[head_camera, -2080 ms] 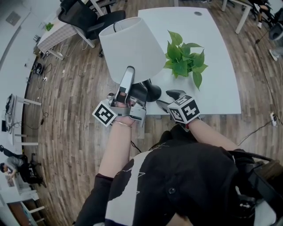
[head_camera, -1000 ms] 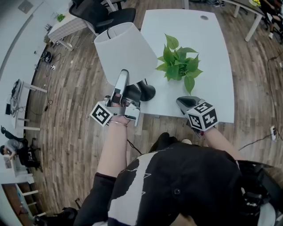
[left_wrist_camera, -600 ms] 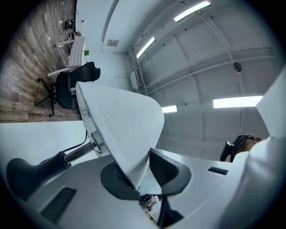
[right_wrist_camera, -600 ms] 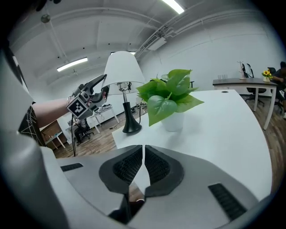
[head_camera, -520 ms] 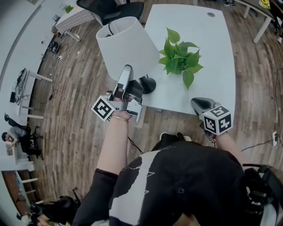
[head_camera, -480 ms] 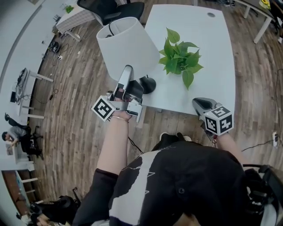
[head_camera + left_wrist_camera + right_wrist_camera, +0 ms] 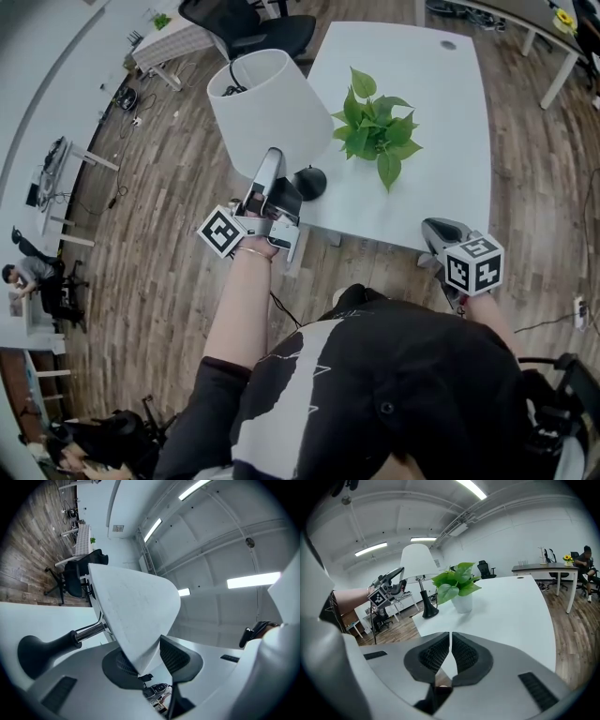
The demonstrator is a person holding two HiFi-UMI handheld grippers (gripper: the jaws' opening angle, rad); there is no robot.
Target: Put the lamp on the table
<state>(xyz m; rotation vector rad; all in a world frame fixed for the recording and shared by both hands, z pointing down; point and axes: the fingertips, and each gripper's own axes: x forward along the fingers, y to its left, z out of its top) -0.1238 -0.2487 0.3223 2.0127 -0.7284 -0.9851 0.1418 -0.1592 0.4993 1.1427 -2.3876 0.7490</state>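
1. The lamp is set on the white desk, and its black base is planted at the near left corner.
2. In the right gripper view, the lamp is shown upright on that corner, with its stem rising from the base into the white shade.
3. The left tongs are held up against the lower rim of the shade.
4. The jaws of the left tongs have just been opening. They are seen parted with the shade's rim between them, and a gap is visible beside one pad.
5. The right tongs are held just off the desk's near right edge, above the wooden floor.
6. The jaws of the right tongs are closed together, and nothing is gripped between them.
7. A potted plant is placed on the desk near the lamp, apart from its base.
8. A black office chair is seen beyond the desk's far left corner.
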